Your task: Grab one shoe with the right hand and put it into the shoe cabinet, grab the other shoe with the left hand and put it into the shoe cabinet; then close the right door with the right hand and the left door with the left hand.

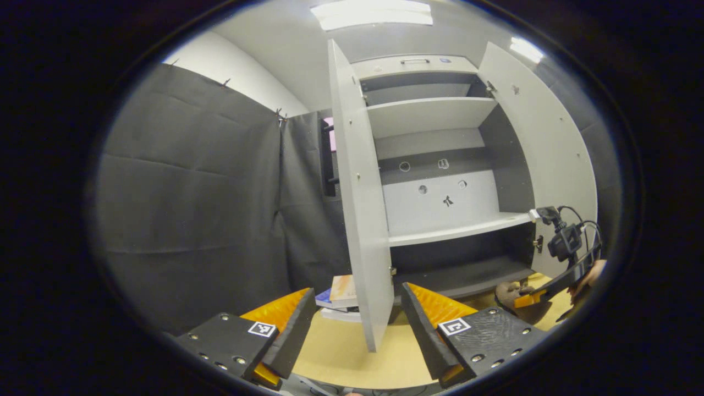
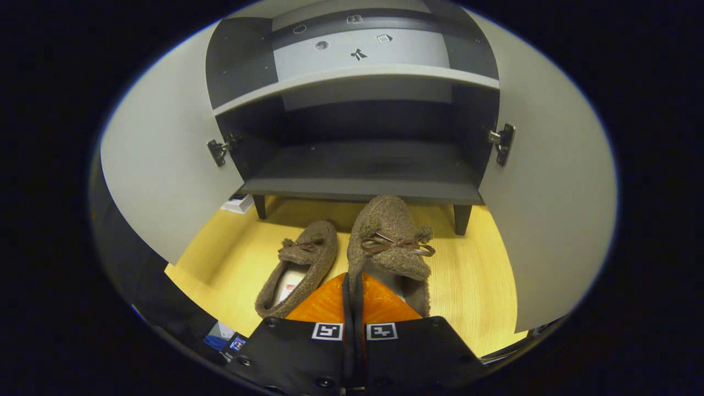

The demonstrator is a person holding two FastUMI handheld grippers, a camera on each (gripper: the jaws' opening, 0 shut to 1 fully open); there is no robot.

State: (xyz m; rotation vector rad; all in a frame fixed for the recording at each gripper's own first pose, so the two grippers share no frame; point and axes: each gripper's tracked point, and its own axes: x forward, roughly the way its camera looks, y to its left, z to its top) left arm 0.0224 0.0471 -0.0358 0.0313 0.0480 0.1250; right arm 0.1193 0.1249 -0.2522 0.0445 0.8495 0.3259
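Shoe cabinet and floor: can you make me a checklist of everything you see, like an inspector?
Surface: pale wood floor, bare patches in front of the cabinet.
Job's things: cabinet, both doors open, bottom shelf empty. Held shoe with a bow, toe pointing at the bottom shelf. Other shoe lying on the floor beside it.
Clutter: books stacked behind the left door; small white box by a cabinet leg.
Grippers: right gripper shut on the held shoe's heel edge; left gripper open, holding nothing, facing the left door's edge.
Cables: black cables looping on the right gripper.
Surroundings: dark cloth wall, ceiling light.
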